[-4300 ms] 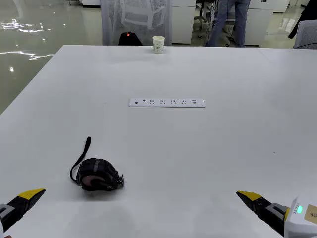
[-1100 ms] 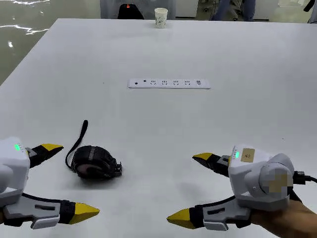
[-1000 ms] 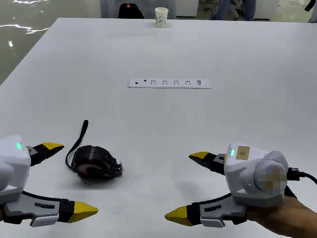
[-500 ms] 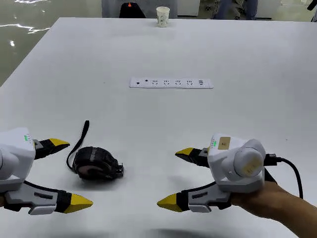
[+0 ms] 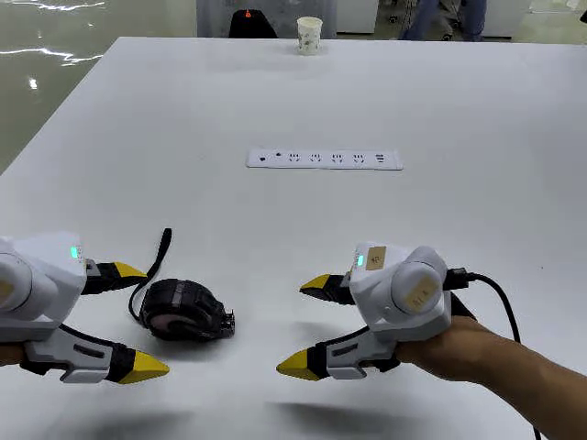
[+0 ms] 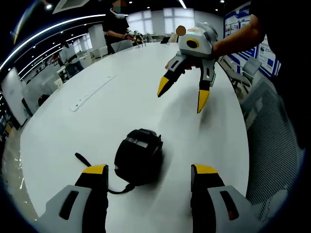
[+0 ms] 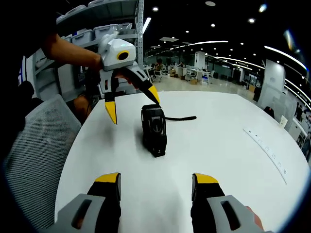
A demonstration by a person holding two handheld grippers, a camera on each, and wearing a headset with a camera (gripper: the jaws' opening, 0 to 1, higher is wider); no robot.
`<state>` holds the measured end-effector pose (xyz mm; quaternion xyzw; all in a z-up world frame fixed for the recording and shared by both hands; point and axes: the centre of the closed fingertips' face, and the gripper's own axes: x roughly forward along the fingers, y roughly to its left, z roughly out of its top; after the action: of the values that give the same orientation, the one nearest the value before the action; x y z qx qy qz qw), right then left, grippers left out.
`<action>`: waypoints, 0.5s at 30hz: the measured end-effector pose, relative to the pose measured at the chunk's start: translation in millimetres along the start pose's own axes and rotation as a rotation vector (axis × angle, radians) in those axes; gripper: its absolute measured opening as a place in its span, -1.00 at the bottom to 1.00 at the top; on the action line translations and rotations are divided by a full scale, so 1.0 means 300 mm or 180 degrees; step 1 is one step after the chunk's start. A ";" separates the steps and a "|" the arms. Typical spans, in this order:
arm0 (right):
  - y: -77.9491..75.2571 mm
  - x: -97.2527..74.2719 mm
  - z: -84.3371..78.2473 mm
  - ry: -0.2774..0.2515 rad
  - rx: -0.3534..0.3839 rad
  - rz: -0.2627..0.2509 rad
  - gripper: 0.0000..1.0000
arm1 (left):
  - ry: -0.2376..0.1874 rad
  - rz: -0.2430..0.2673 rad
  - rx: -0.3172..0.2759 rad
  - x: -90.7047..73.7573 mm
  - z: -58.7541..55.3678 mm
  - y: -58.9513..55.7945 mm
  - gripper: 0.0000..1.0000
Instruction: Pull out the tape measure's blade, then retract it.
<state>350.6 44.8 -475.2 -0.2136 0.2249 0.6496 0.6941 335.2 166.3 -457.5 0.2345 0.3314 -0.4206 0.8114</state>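
A black, round-cased tape measure (image 5: 188, 312) is seen lying on a broad white worktop (image 5: 440, 119), close to the near edge and towards the left-hand edge. Its black wrist strap (image 5: 156, 266) is trailed across the surface towards the far edge. No length of blade is seen drawn out of the case.

The left tool (image 5: 147, 321), white-bodied with black jaws tipped in yellow, is held wide open, and nothing is gripped in it. In the left gripper view the tape measure (image 6: 138, 155) is framed just ahead of the two yellow tips and between them, and no contact can be made out.

The right tool (image 5: 295, 326), of the same make, is likewise held open and empty. It is carried in a person's hand (image 5: 449, 344), and a black cable (image 5: 500, 302) is run from its rear. It is pointed at the tape measure from the side of the right-hand edge, with bare worktop left between the two. In the right gripper view the case (image 7: 154, 124) is shown end-on, and the left tool (image 7: 133, 109) is seen spread over and just behind it.

A long white power strip (image 5: 325, 159) is laid flat near the middle of the worktop, well apart from the tape measure. A small white paper cup (image 5: 310, 35) is stood upright at the far edge.
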 end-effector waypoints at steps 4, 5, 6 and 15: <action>-0.003 0.027 0.003 0.0036 -0.0046 0.0070 0.04 | 0.0067 -0.0055 0.0085 0.009 -0.005 0.008 0.19; -0.006 0.035 0.002 0.0053 -0.0074 0.0079 0.03 | 0.0101 -0.0077 0.0115 0.012 -0.008 0.011 0.17; -0.007 0.042 0.003 0.0059 -0.0079 0.0088 0.02 | 0.0121 -0.0095 0.0131 0.014 -0.011 0.012 0.14; -0.011 0.109 0.005 0.0116 -0.0171 0.0221 -0.09 | 0.0263 -0.0222 0.0274 0.029 -0.030 0.035 0.04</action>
<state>355.8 72.0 -493.2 -0.2361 0.2273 0.6751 0.6610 344.8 173.2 -468.8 0.2746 0.3541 -0.4525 0.7710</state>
